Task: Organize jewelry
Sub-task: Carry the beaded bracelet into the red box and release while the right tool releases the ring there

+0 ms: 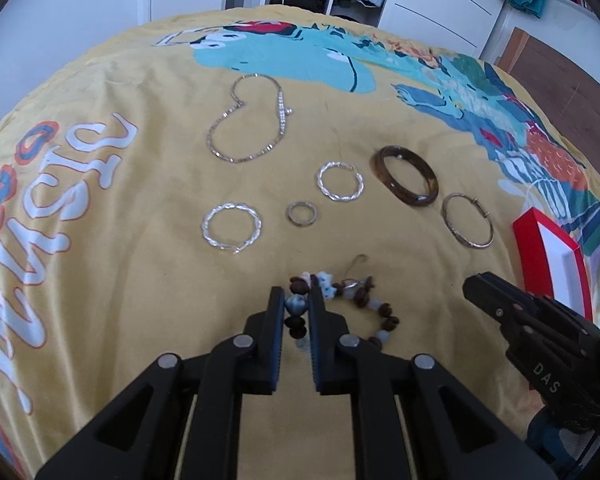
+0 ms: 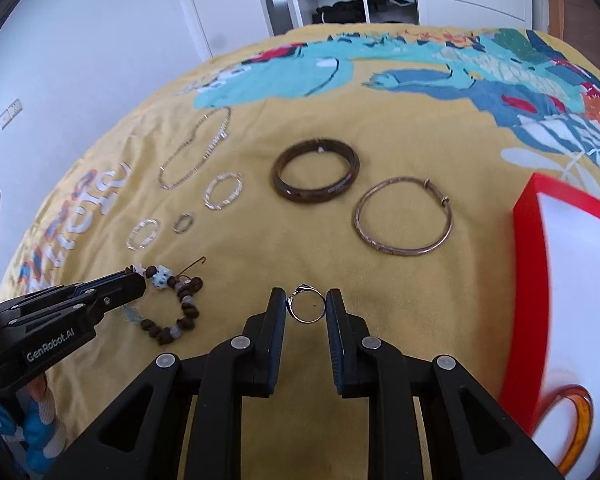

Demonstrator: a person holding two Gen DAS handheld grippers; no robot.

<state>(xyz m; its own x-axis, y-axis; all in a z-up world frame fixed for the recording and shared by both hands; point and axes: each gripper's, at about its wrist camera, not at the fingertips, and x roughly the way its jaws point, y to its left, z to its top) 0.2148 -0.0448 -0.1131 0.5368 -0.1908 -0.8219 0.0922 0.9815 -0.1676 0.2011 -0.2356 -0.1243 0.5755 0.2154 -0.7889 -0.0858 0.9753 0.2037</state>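
Note:
My left gripper (image 1: 297, 304) is shut on a beaded bracelet (image 1: 380, 316) of brown and pale blue beads that lies on the yellow bedspread; it also shows in the right wrist view (image 2: 180, 312). My right gripper (image 2: 306, 304) is shut on a small silver ring (image 2: 307, 309), held just above the cloth. A red box with a white inside (image 2: 572, 280) stands at the right, also in the left wrist view (image 1: 556, 256). The right gripper shows in the left wrist view (image 1: 500, 304).
On the bedspread lie a chain necklace (image 1: 244, 120), two twisted silver hoops (image 1: 231, 227) (image 1: 340, 181), a small ring (image 1: 301, 213), a dark brown bangle (image 1: 406, 180) and a thin metal bangle (image 1: 467, 220). A wardrobe and door stand behind the bed.

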